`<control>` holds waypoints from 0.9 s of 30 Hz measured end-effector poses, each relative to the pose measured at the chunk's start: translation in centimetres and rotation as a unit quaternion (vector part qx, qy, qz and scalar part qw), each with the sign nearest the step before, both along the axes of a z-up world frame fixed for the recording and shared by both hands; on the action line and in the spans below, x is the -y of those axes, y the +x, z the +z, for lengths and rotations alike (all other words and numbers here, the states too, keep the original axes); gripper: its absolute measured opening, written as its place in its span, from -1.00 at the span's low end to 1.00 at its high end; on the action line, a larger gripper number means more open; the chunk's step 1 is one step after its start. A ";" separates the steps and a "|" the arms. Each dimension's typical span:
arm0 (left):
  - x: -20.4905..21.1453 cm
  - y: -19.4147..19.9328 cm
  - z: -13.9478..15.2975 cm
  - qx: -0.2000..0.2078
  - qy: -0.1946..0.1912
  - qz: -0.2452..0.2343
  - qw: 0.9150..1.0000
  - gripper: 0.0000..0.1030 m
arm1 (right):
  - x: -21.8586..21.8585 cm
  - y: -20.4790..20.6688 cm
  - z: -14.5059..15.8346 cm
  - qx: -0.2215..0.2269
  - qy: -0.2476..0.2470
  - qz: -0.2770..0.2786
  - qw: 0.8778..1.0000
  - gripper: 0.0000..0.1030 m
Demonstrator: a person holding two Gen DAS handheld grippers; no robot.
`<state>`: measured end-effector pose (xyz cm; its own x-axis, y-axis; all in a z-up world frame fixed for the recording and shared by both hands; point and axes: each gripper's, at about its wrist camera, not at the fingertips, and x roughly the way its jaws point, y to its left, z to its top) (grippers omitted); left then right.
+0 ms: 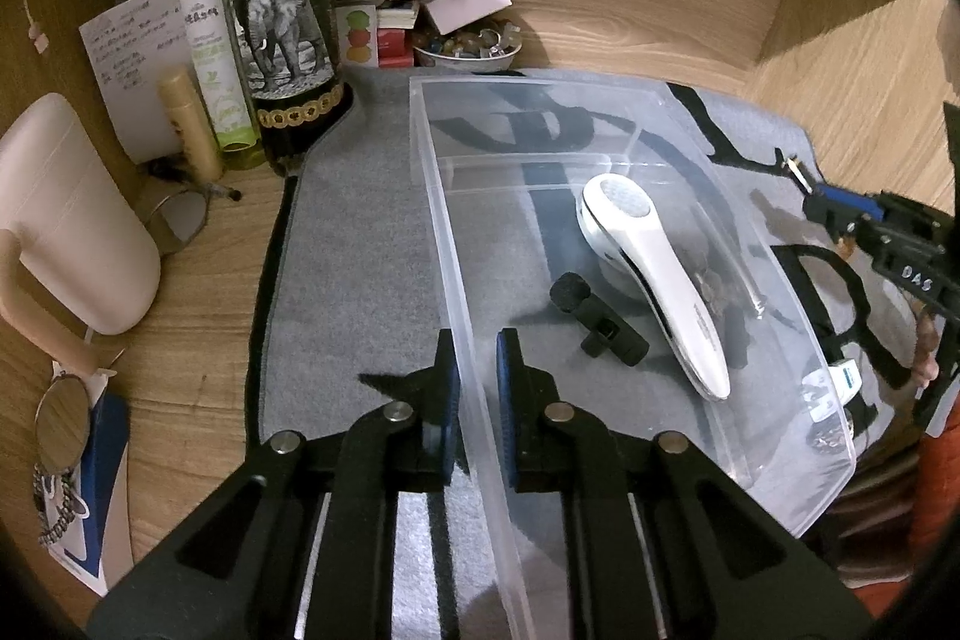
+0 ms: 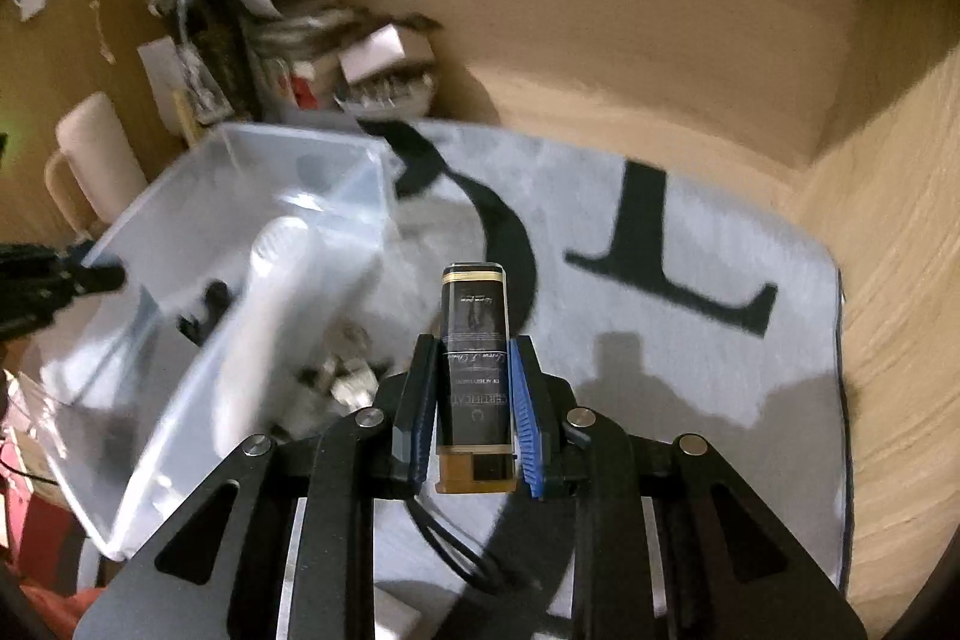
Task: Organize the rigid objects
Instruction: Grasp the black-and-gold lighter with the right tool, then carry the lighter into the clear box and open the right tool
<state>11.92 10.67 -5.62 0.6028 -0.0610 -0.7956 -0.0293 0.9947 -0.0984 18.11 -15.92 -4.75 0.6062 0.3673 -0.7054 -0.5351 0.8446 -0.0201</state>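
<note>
— Fingers of the left gripper (image 1: 478, 388) were clamped on the near wall of the clear plastic bin (image 1: 600, 88), yes?
— Yes. The right gripper (image 2: 469, 400), right of that bin, gripped a black-and-gold box (image 2: 474, 340).
— And inside the bin?
— A white handheld device (image 1: 651, 274) and a small black microphone (image 1: 597, 319) beside it.

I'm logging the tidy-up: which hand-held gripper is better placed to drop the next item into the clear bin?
Right. The right hand-held gripper already grips the black-and-gold box beside the clear plastic bin; the left hand-held gripper clamps the bin's wall.
</note>
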 end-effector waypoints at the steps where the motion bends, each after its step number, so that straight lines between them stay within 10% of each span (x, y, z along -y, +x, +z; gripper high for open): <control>1: 0.0 0.0 0.0 0.001 -0.001 0.001 1.000 -0.82 | -0.4 0.0 0.3 0.004 0.002 0.004 1.000 -0.58; 27: 0.3 -0.4 0.0 0.011 0.006 0.004 1.000 -0.83 | -10.6 -3.0 3.5 0.043 0.003 0.133 0.990 -0.58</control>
